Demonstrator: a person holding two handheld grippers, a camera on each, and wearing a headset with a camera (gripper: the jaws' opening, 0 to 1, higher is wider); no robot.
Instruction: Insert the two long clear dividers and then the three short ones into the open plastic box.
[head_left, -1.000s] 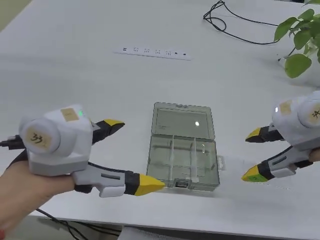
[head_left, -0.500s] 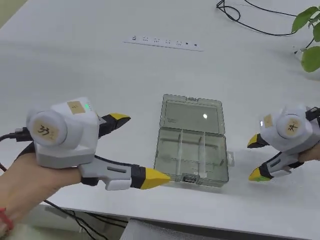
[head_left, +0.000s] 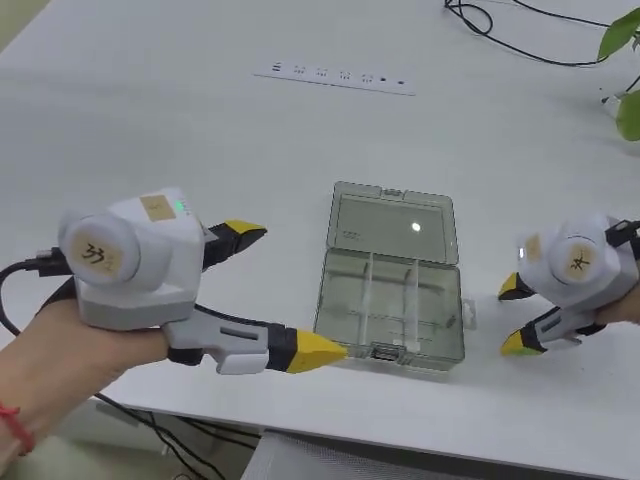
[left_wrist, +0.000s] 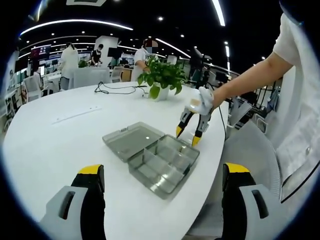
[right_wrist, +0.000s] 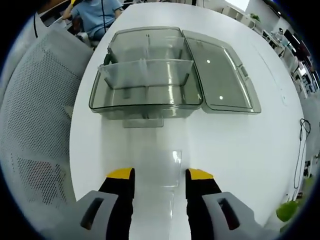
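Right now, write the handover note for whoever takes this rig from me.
Left tool: open, holding nothing, left of the box.
Right tool: open, holding nothing, right of the box, aimed at a clear piece lying flat on the table.
Box open, lid flat behind it.
Done: two long dividers appear seated, running front to back.
To do: the three short ones. A second clear piece lies by the box's right wall, likely another short one; I cannot make out a third.
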